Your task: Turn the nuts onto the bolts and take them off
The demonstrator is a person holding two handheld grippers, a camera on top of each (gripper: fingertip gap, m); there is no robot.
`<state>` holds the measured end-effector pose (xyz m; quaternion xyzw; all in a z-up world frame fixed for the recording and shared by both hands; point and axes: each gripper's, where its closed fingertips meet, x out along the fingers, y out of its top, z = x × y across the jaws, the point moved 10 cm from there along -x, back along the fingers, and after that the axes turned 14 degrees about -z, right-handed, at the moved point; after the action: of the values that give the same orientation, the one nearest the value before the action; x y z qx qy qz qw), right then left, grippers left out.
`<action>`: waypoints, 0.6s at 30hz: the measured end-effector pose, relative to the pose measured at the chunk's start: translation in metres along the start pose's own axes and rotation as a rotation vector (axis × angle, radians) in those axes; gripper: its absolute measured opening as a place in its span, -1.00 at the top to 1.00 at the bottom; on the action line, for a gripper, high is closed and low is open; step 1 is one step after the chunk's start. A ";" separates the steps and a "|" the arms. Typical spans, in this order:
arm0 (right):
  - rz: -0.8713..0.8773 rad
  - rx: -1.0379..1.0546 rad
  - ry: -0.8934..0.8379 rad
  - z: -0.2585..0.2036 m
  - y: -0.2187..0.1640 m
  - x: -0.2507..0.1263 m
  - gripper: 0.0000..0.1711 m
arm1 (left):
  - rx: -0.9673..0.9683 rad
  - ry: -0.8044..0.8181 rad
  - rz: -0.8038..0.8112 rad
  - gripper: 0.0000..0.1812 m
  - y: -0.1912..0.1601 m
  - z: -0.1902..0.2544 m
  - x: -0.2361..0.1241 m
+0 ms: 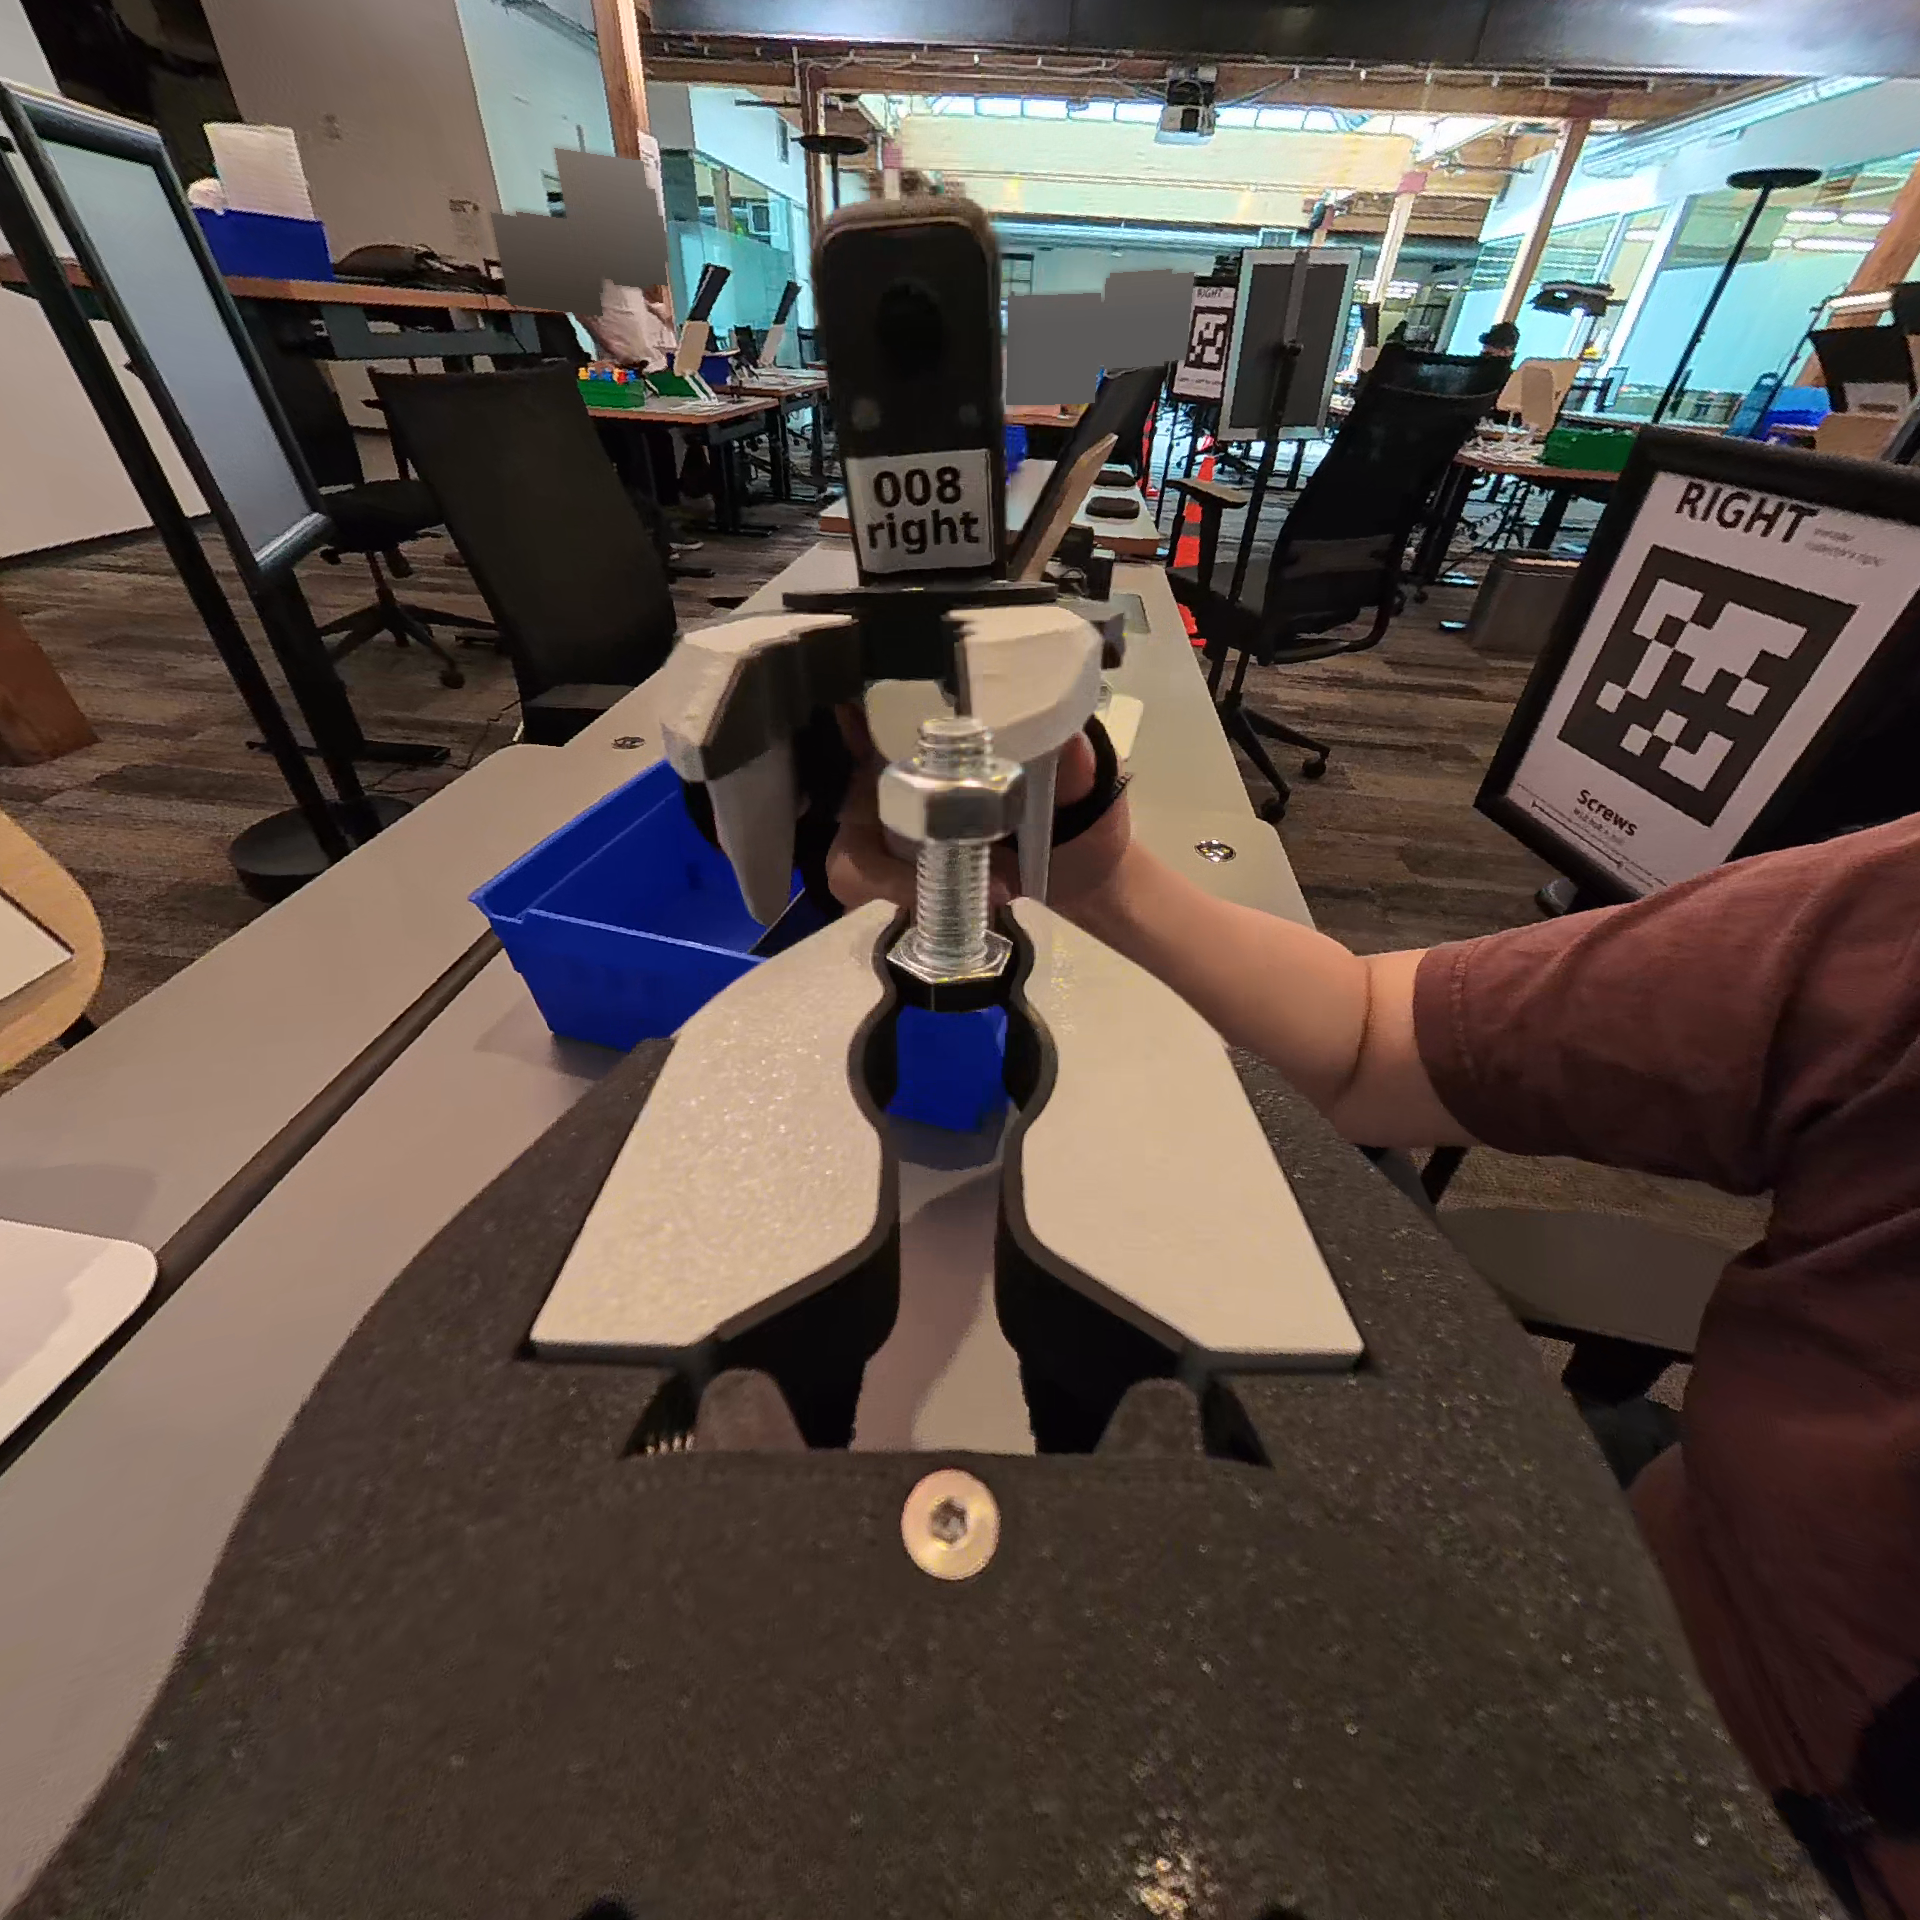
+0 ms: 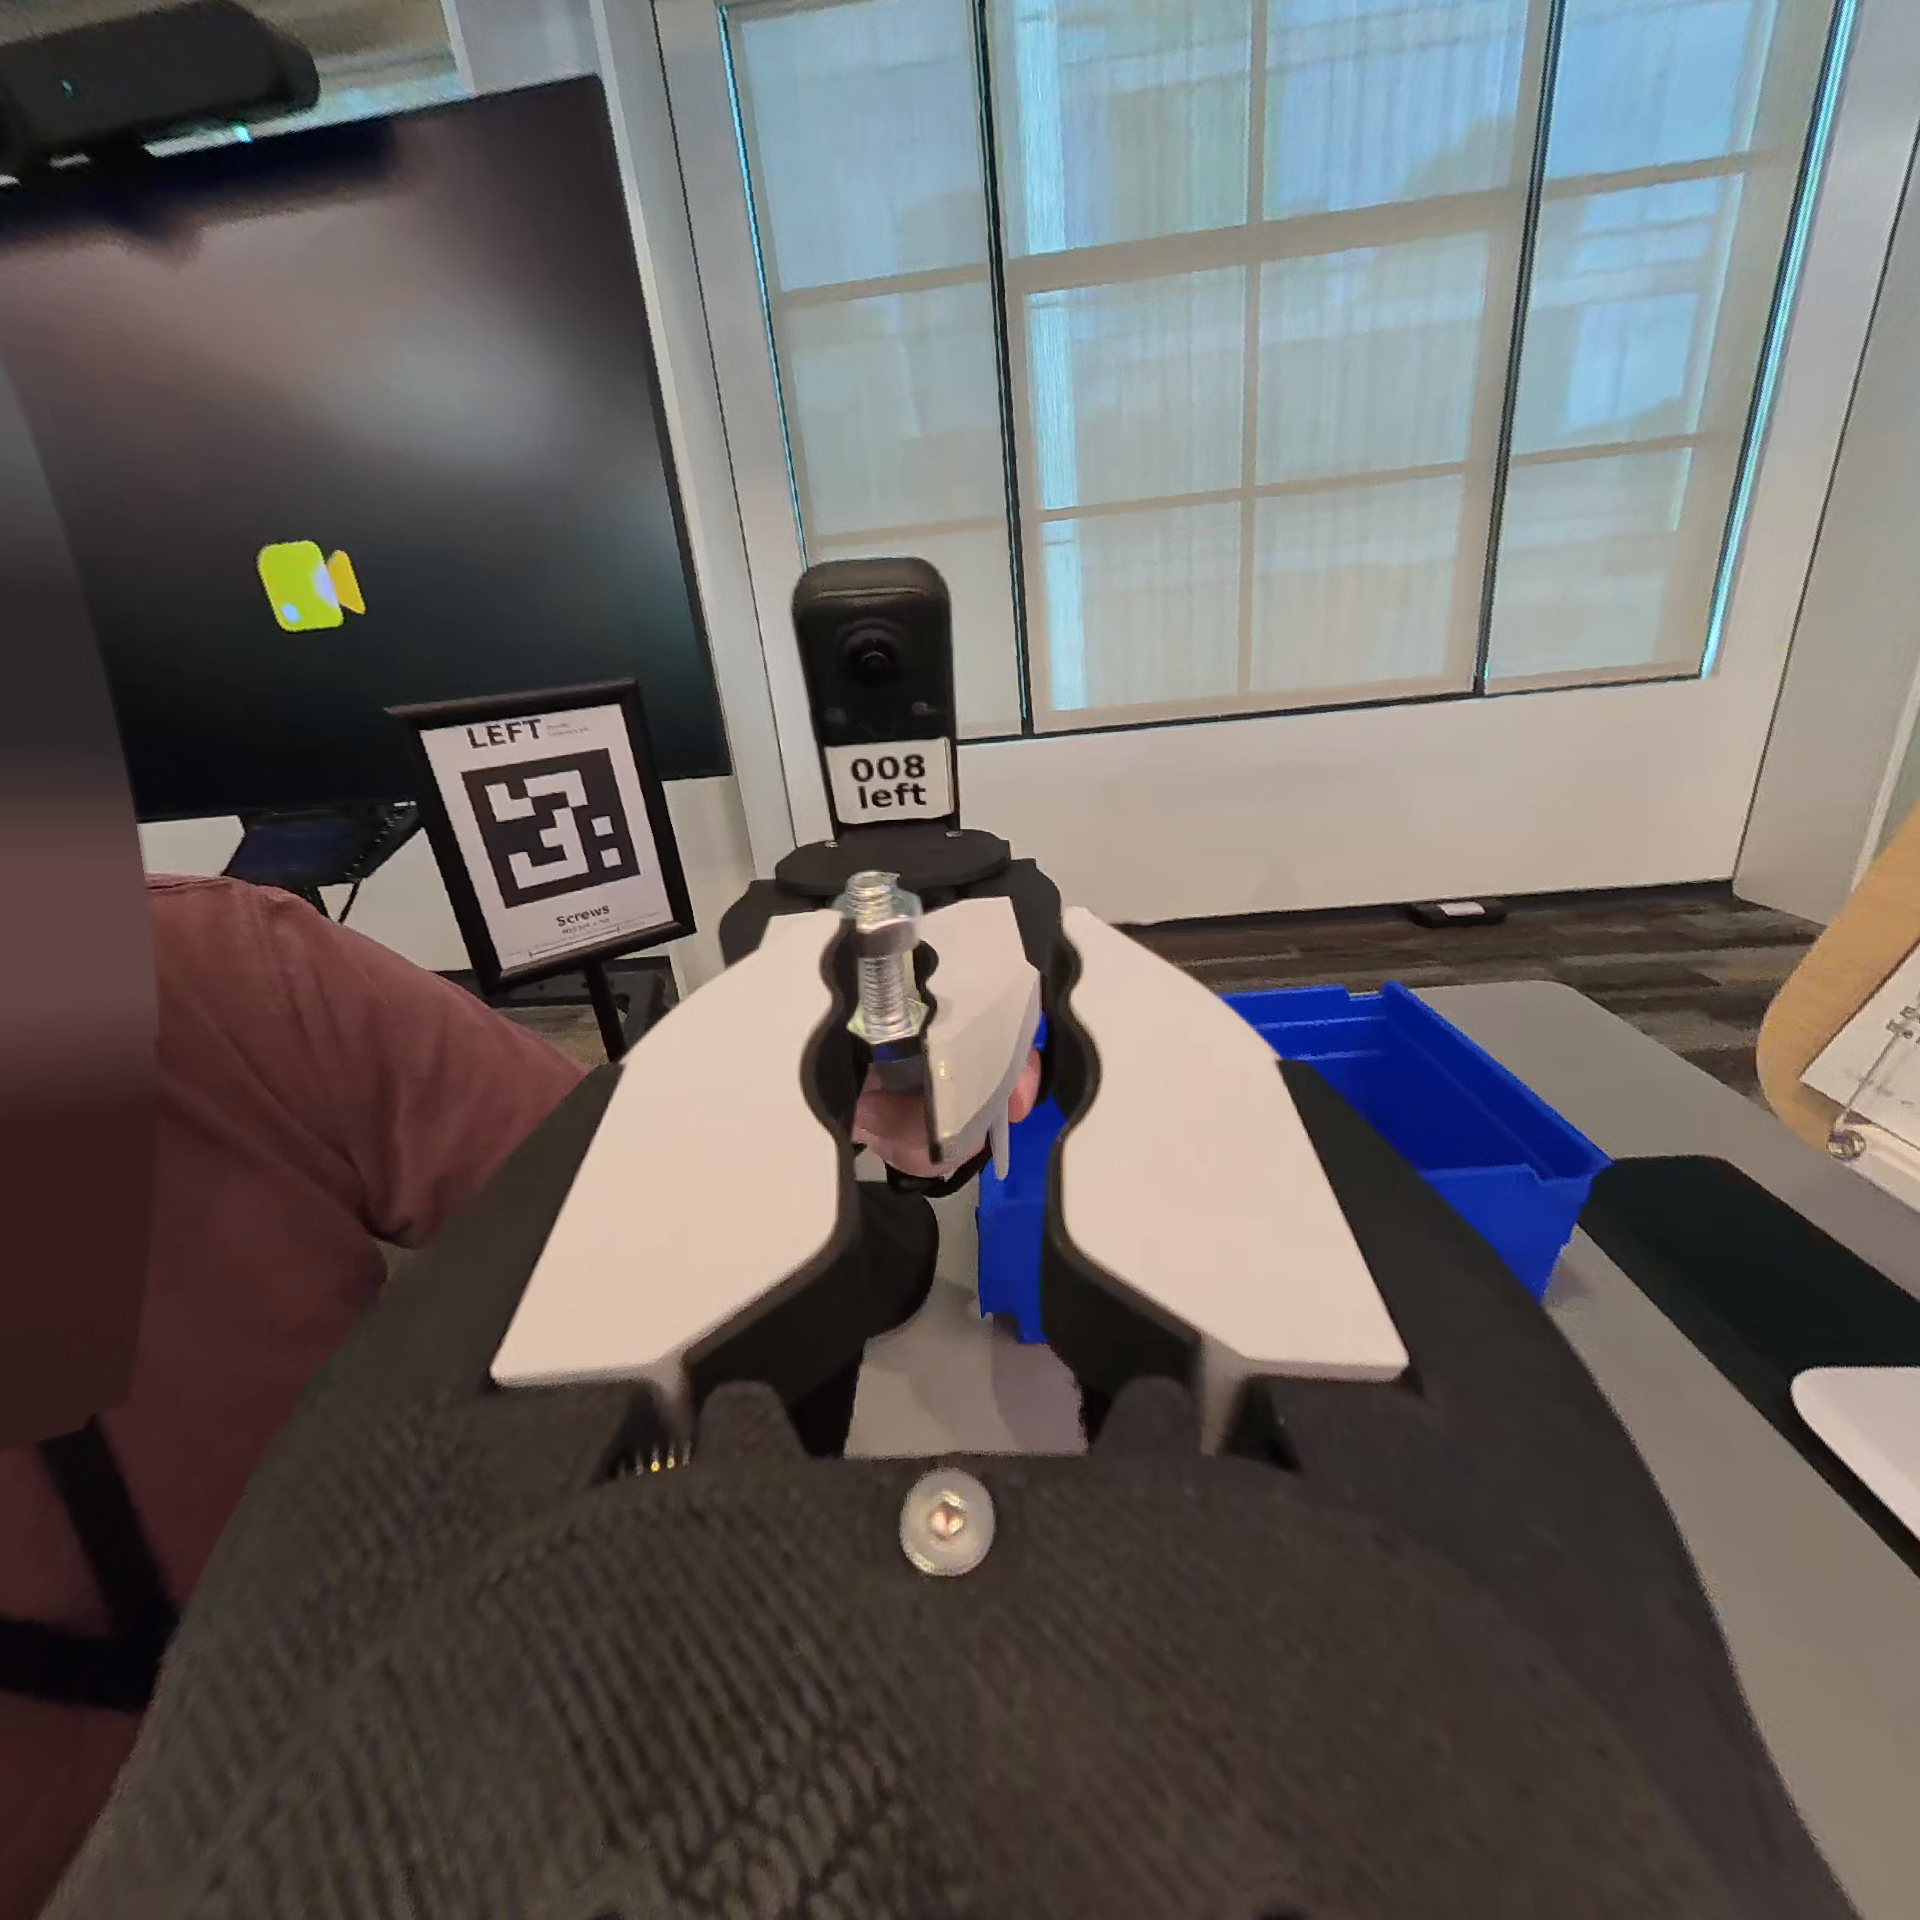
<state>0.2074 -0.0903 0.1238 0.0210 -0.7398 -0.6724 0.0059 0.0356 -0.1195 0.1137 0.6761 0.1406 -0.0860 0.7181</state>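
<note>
The grey counter (image 1: 312,997) carries a blue bin (image 1: 623,935) near its middle, below both tools. Above it, the left hand-held gripper (image 1: 948,961) pinches the head of the bolt (image 1: 943,894), whose long axis runs up and away from that gripper's tips toward the right hand-held gripper (image 2: 940,987) facing it. The right one is the nearer to the nut (image 1: 951,805) (threaded close to the bolt's free end); it seems pressed on the nut, though the contact is partly hidden.
</note>
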 end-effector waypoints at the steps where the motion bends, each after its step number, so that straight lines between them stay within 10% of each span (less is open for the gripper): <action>1: 0.007 -0.012 0.009 -0.002 0.001 0.001 0.59 | -0.003 0.001 0.001 0.84 0.000 0.000 0.000; 18: -0.009 -0.109 0.033 -0.015 0.000 0.012 0.77 | 0.016 -0.022 0.004 0.84 0.001 0.003 0.003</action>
<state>0.1955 -0.1055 0.1245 0.0350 -0.7017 -0.7114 0.0163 0.0387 -0.1227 0.1137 0.6812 0.1306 -0.0934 0.7143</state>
